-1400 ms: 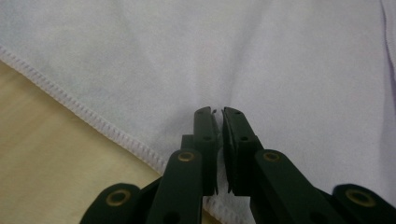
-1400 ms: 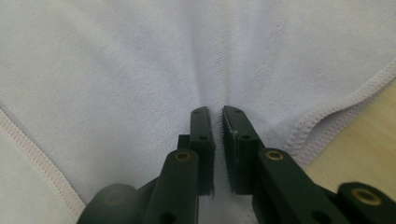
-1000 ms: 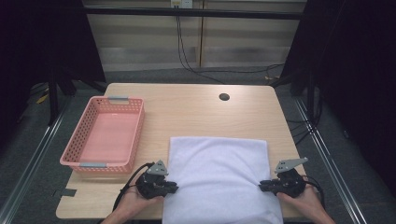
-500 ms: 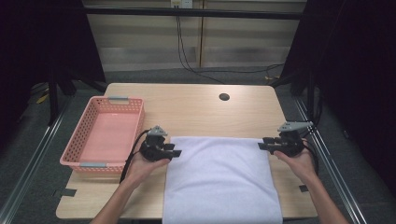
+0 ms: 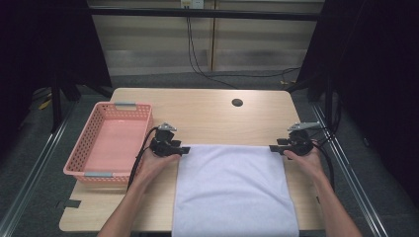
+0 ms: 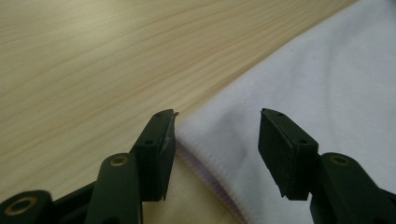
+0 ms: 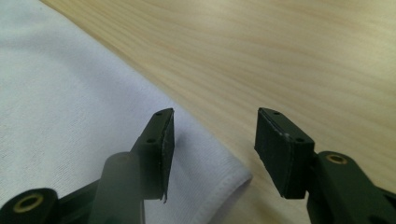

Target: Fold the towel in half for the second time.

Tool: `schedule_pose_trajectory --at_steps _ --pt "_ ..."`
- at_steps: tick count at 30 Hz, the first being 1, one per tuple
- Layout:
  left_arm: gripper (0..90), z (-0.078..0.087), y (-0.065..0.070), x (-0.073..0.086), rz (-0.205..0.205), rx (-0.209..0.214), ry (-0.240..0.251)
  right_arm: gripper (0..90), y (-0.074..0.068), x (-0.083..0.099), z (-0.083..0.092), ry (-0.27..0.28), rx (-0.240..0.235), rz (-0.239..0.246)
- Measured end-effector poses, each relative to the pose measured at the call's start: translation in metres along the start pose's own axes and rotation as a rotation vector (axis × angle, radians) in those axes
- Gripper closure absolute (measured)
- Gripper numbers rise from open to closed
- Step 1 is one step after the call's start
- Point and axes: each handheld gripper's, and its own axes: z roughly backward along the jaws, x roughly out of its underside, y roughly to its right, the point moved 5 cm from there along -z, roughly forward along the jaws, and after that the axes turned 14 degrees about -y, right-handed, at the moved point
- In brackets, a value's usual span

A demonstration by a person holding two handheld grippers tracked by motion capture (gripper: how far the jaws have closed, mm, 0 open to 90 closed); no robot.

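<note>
- A pink basket [image 5: 106,143] sits on the wooden table [image 5: 207,111], to the left of the white towel [image 5: 232,190].
- The left hand [image 5: 155,163] holds the left gripper [image 5: 184,149] just at the towel's far left corner, between the basket and the towel.
- In the left gripper view, the left gripper [image 6: 215,135] has its jaws apart. They have just been opening. The towel [image 6: 317,84] corner lies between them, but the pads do not press on it.
- The towel lies flat in the middle of the table. Its near edge hangs over the table's front side.
- A small dark hole [image 5: 237,102] is in the table, well behind the towel.
- The right hand [image 5: 304,160] holds the right gripper [image 5: 273,148] just at the towel's far right corner.
- In the right gripper view, the right gripper [image 7: 212,135] also has its jaws apart, and they have just been opening. The towel [image 7: 70,107] corner lies loose under and between them, not pinched.
</note>
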Motion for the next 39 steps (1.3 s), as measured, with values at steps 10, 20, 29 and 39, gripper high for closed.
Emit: schedule_pose_trajectory --at_steps 10,20,29,39 --pt "44.6 -0.009 -0.001 0.001 -0.012 -0.001 -0.009 54.7 0.001 0.009 -0.009 -0.025 -0.027 -0.013" --pt "82.4 -0.014 0.006 0.002 -0.057 0.081 -0.015 79.5 -0.003 0.009 -0.009 -0.034 -0.072 -0.015" --pt "83.1 0.022 0.010 -0.024 0.000 0.150 0.143 82.8 0.003 -0.006 0.025 0.092 -0.087 -0.037" --pt "83.3 0.055 0.003 -0.045 -0.019 0.105 0.225 83.0 0.010 -0.040 0.054 0.209 -0.088 -0.020"
